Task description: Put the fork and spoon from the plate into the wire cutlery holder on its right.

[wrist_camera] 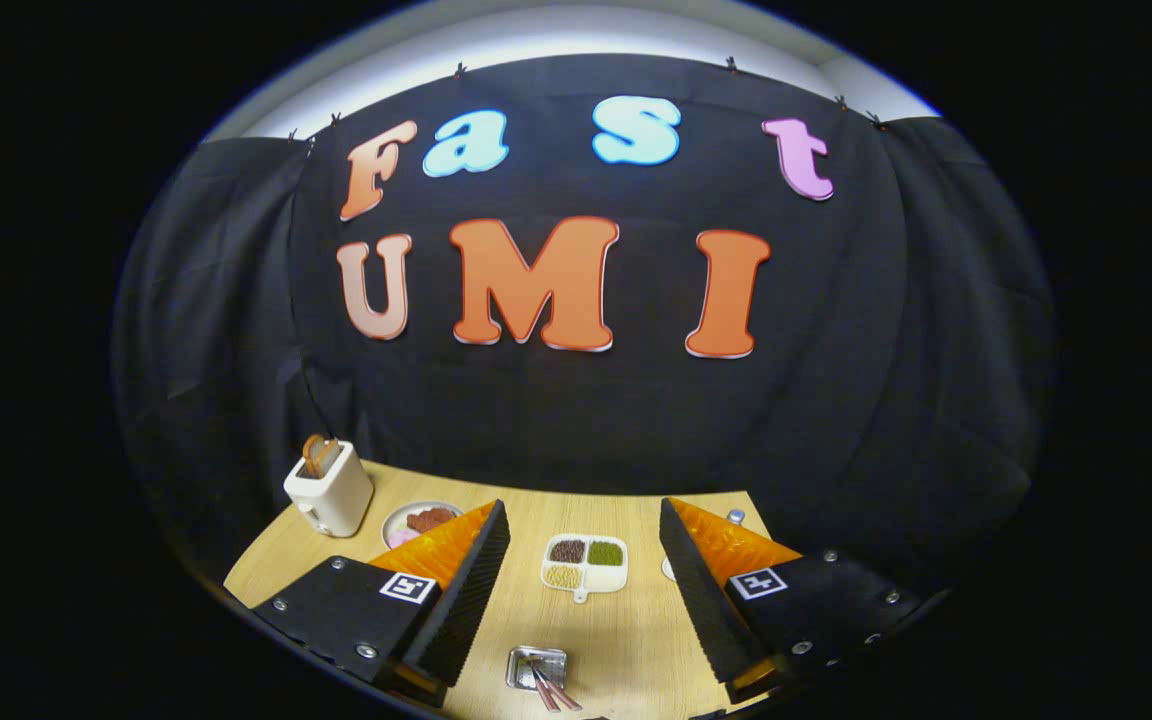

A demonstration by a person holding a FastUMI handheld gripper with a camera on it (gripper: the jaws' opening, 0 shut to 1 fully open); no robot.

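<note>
My jaws stand wide apart with nothing between them, my gripper hanging above the wooden tabletop. Each finger carries a ribbed, sawtooth-textured inner face, and those two faces look at each other across a broad stretch of bare pale wood grain.

Down between my fingers, toward the tabletop's near edge, sits a small squarish metal holder with shiny walls; whether it is wire I cannot tell at this size. Two thin reddish sticks lie in it, their long axes slanting from the holder toward the near edge, the free ends pointing back at me and a little to my right. What sort of cutlery they are is too small to tell.

Just ahead of my fingertips, in the gap between them, lies a white four-compartment dish with rounded corners and a small tab on its near side. Its compartments hold grainy fillings: dark brown, green, pale yellow, and one that looks whitish.

Beyond my left finger, partly hidden by it, is a round white plate with brownish and pink food on it. Beside that, near the tabletop's far left corner, stands a boxy cream toaster, upright, with brown toast poking from its top. By my right finger, a small white rim and a silvery knob peek out, unidentifiable.
</note>
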